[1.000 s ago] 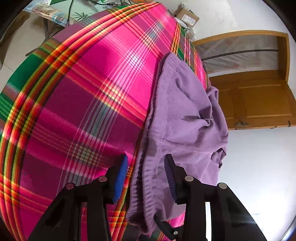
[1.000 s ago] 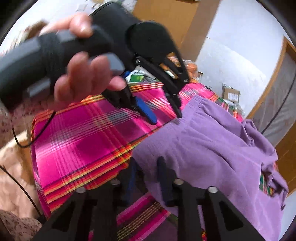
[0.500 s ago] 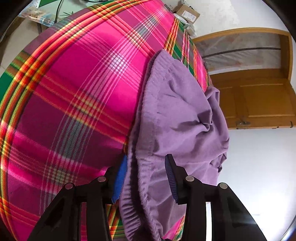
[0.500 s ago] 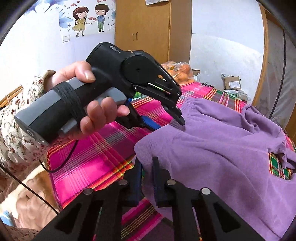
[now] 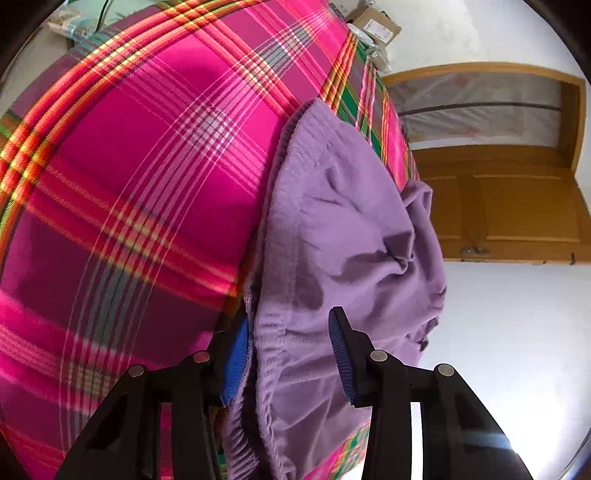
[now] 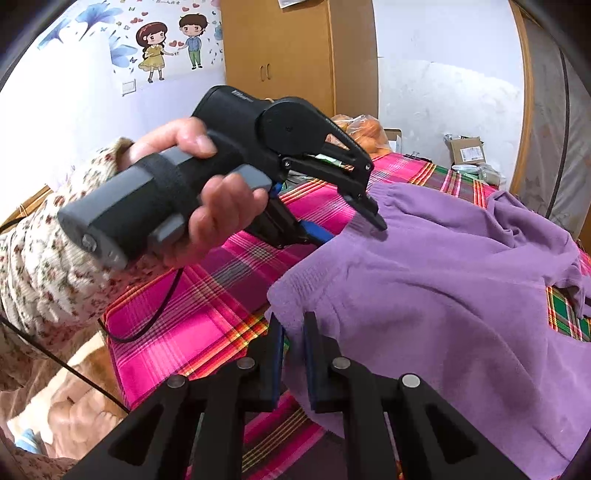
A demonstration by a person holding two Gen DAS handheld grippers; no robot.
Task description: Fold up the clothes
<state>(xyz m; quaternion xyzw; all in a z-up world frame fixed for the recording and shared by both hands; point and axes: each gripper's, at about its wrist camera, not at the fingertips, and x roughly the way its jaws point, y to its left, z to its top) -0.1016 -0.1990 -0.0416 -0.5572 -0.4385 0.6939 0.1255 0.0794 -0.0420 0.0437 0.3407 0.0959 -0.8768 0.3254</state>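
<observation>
Here the soft purple knit garment [image 5: 343, 236] lies crumpled on the pink, orange and green plaid cloth [image 5: 147, 177], filling the centre and lower right of the left wrist view, with its ribbed hem running down toward the bottom edge. The left gripper [image 5: 288, 354] sits at the bottom centre with its jaws wide apart, the hem lying between them: the blue pad [image 5: 236, 358] is tucked under the fabric edge and the other finger stands above it, not yet pressed shut.

Only the right wrist view shows that same left gripper [image 6: 347, 230] from outside, in the middle of the frame, as 1 black pistol-shaped tool held by a hand [image 6: 207, 195] with a floral knit sleeve [image 6: 40, 258] at the left edge; its upper fingertip touches the garment [image 6: 443, 295] and its lower blue finger slides under the hem. That view also shows the right gripper [image 6: 293, 354] at the bottom centre, its 2 jaws drawn narrow around a corner of the purple fabric, pinching it.

The right wrist view alone shows 1 cartoon wall sticker of 2 figures [image 6: 170, 48] at upper left, 1 wooden cabinet [image 6: 295, 51] at top centre and a bag of orange fruit [image 6: 365, 129]. 1 cardboard box [image 5: 373, 26] appears in both views, and 1 wooden door [image 5: 509, 203] shows clearly only in the left wrist view, at right.
</observation>
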